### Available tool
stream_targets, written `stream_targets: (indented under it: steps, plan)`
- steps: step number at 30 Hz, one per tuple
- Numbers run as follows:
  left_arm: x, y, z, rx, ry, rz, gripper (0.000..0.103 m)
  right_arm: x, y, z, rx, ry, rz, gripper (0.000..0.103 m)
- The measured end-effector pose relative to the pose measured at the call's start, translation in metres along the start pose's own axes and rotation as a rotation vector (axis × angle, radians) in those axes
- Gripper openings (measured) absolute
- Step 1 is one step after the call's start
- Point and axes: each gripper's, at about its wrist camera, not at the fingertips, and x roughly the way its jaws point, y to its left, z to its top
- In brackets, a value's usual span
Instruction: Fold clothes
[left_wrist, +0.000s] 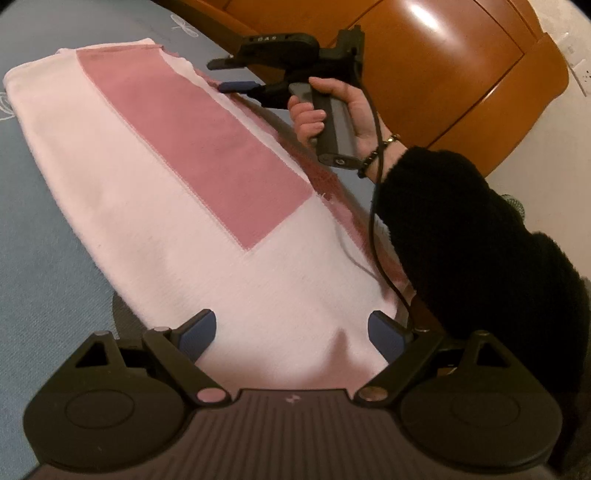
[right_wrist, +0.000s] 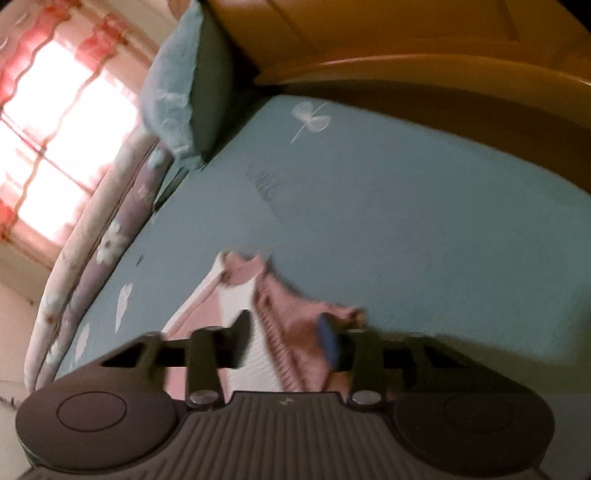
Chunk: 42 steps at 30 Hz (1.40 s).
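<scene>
**Pink garment laid lengthwise on the bed, both tools at its edges**

The garment (left_wrist: 155, 206) lay flat on the blue bed sheet (left_wrist: 40, 258), folded into a long strip. In the left wrist view its long axis ran from the left tool (left_wrist: 291, 332) away toward the upper left, where its far end sat squared off. It was pale pink with a darker rose panel (left_wrist: 199, 147) running along the same axis, and a ribbed rose edge showed along its right side.

The only writing to be made out was a few small raised letters on top of the right tool's black body, too small to read surely. The sheet carried white butterfly-like prints (right_wrist: 310, 118) and a faint dark mark, not legible.

The left tool stood spread wide, its blue pads (left_wrist: 197, 332) apart over the near end of the garment, pinching nothing. The right tool (left_wrist: 232, 75), held by a hand (left_wrist: 332, 110) in a black sleeve (left_wrist: 480, 240) with a beaded bracelet, was also spread at the garment's far right edge; in its own blurred view, rose cloth (right_wrist: 295, 332) lay between the fingers, and I cannot tell whether it touched them.

A pillow (right_wrist: 177, 85) and a wooden headboard (left_wrist: 424, 55) lay beyond.
</scene>
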Motion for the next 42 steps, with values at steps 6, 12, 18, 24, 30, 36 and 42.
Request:
stream_targets:
  steps: [6,12,18,24,30,36,42]
  plan:
    - [0.000,0.000,0.000,-0.001,-0.014,-0.005,0.089,-0.043,0.010,-0.006,-0.020,-0.005,0.003,0.054]
    - [0.002,-0.005,0.001,-0.008,-0.002,0.019,0.092,-0.089,0.029,-0.016,-0.083,0.013,0.001,0.054]
    - [-0.012,-0.028,-0.004,-0.001,-0.004,-0.043,0.092,-0.135,0.047,-0.025,-0.145,0.032,0.000,0.065]
    - [0.005,-0.052,-0.032,0.022,0.093,-0.076,0.092,-0.224,0.056,-0.069,-0.148,0.035,0.051,0.074]
    - [-0.005,-0.058,-0.056,-0.001,0.134,-0.034,0.092,-0.224,0.020,-0.133,-0.033,0.143,0.037,0.074]
    - [-0.055,-0.062,-0.066,0.064,0.066,0.055,0.092,-0.212,-0.024,-0.183,0.081,0.171,-0.004,0.073]
    - [-0.112,-0.068,-0.089,0.208,-0.057,0.264,0.092,-0.252,-0.006,-0.192,0.060,0.071,-0.050,0.077]
